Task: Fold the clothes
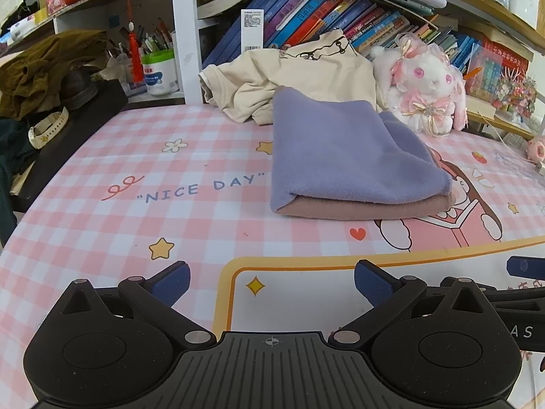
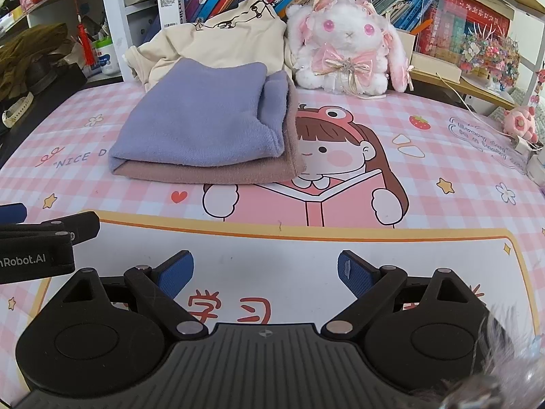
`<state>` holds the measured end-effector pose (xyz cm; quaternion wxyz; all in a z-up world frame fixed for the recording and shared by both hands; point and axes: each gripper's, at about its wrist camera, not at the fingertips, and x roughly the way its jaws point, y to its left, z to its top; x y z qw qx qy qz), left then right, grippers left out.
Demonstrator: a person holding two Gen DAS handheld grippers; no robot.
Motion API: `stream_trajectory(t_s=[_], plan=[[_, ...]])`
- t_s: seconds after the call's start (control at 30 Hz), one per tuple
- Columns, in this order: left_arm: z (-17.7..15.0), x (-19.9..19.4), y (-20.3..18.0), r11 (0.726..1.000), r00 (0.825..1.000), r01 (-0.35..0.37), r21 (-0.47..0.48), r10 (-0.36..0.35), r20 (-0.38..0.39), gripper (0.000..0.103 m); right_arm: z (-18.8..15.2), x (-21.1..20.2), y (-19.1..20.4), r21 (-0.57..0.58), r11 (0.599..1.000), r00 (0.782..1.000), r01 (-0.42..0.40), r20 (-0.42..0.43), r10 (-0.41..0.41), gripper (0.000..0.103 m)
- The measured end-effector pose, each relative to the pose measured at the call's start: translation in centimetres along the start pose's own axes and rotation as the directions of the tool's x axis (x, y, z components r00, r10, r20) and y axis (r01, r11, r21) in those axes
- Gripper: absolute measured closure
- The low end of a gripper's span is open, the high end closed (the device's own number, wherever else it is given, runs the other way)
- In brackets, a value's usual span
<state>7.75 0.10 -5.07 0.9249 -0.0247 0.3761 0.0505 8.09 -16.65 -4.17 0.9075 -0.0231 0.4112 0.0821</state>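
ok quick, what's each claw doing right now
left claw: open, holding nothing
right claw: open, holding nothing

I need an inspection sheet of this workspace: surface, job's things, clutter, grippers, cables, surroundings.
Surface: pink checked mat with a cartoon print.
Job's things: folded purple cloth on a brown cloth; crumpled cream shirt behind them.
Clutter: plush rabbit at the back, watch at the left edge.
Grippers: left gripper and right gripper open, nothing between the fingers.
Cables: thin white cable at the right.
Surroundings: shelves of books.
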Motion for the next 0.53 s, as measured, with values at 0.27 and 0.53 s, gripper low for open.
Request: stream_trajectory(t_s=[0.27, 0.53], plan=[[0.06, 0.05, 0.05, 1.0, 1.0, 0.013, 0.004, -0.012, -0.005, 0.0, 0.04, 0.19, 0.0, 0.002, 1.0, 1.0, -0.003, -0.007, 0.003, 0.011], [-0.01, 0.17, -0.13, 1.0, 1.0, 0.013, 0.017, -0.013, -0.01, 0.0, 0.01, 0.34, 0.11, 0.003, 1.0, 1.0, -0.005, -0.013, 0.005, 0.011]])
